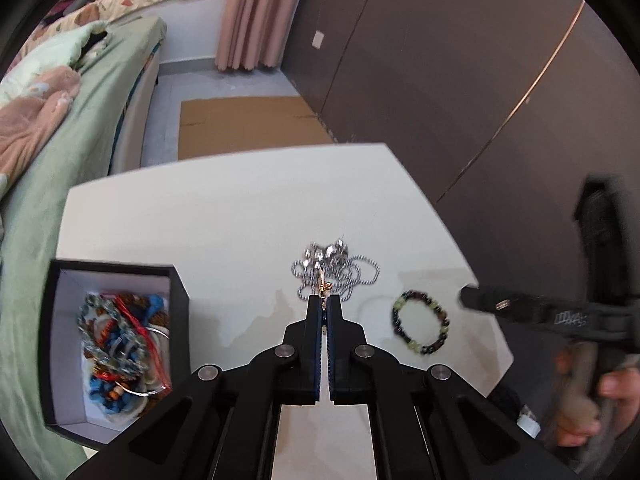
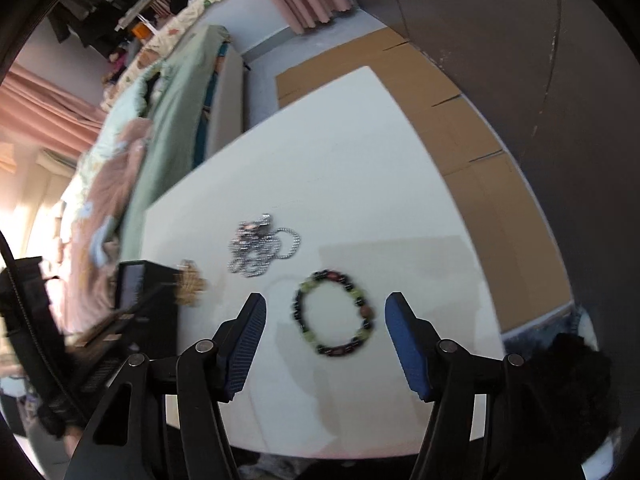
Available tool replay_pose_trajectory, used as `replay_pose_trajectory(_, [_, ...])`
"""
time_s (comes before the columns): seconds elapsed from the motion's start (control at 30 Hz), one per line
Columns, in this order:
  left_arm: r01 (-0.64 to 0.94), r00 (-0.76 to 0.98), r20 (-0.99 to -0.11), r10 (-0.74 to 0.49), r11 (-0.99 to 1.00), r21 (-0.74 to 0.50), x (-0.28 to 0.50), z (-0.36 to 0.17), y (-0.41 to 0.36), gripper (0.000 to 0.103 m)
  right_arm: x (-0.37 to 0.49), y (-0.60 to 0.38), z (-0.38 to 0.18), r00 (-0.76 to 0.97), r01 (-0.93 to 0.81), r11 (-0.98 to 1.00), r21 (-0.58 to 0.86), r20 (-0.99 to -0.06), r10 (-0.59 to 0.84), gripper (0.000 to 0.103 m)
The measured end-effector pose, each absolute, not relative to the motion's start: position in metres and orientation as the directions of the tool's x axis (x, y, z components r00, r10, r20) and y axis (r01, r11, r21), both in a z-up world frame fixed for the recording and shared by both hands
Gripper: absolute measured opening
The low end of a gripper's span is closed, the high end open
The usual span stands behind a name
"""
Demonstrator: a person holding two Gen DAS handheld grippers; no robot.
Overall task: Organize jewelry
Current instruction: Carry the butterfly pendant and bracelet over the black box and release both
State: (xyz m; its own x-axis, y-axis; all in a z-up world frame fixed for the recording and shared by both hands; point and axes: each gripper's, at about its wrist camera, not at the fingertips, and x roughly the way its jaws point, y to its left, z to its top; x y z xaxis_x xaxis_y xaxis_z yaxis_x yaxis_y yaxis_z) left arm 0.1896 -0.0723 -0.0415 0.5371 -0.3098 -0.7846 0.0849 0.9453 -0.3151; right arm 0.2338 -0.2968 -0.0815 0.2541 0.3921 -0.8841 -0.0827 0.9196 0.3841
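Jewelry sorting at a white table (image 1: 224, 216): the left gripper (image 1: 324, 300) is pinched fully shut on a small gold piece (image 1: 323, 286), which pokes out just past its tips; in the right wrist view it shows as a blurred gold tuft (image 2: 190, 286) beside the black box (image 1: 182, 300). That open box, already heaped with mixed jewelry (image 1: 120, 344), sits to the left of the left gripper, at the table's near-left corner. The right gripper (image 2: 326, 312) points steeply down with its jaws standing apart and nothing between the pads; the beaded bracelet (image 2: 336, 314) lies flat on the table directly beneath the gap, a round loop with no long axis to line up with. The right hand is plainly the nearer one to it. A tangled silver ball chain (image 2: 260, 250) lies farther out, toward the table's middle, apart from the bracelet. The coming grasp likely needs only a straight drop and a close across one side of the loop.
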Motion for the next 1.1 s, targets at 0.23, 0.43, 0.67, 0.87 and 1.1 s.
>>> replay_pose_trajectory(0.23, [0.105,0.588,-0.736,-0.336,0.934,-0.342,0.182,-0.021,-0.052,0.001,0.237,-0.286,-0.105,0.199,-0.108,0.958,0.266,-0.938,0.283,0.043])
replay_pose_trajectory(0.43, [0.135,0.630,-0.678,-0.379,0.913,-0.386,0.161,-0.015,-0.026,0.001,0.233,-0.264,-0.118,0.204,-0.176,0.978,0.113,-0.968,0.148,0.012])
replay_pose_trajectory(0.67, [0.072,0.651,-0.672,-0.354,0.910,-0.409,0.140,-0.009,0.018,0.001,0.222,-0.256,-0.101,0.269,-0.164,0.979,0.120,-0.950,0.161,0.011])
replay_pose_trajectory(0.87, [0.068,0.668,-0.657,-0.348,0.908,-0.413,0.129,0.000,0.038,0.001,0.212,-0.253,-0.064,0.355,-0.198,0.929,0.313,-0.860,0.365,0.011])
replay_pose_trajectory(1.1, [-0.001,0.669,-0.659,-0.344,0.886,-0.463,0.129,-0.006,0.064,0.002,0.206,-0.225,-0.042,0.381,-0.269,0.850,0.453,-0.760,0.526,0.011])
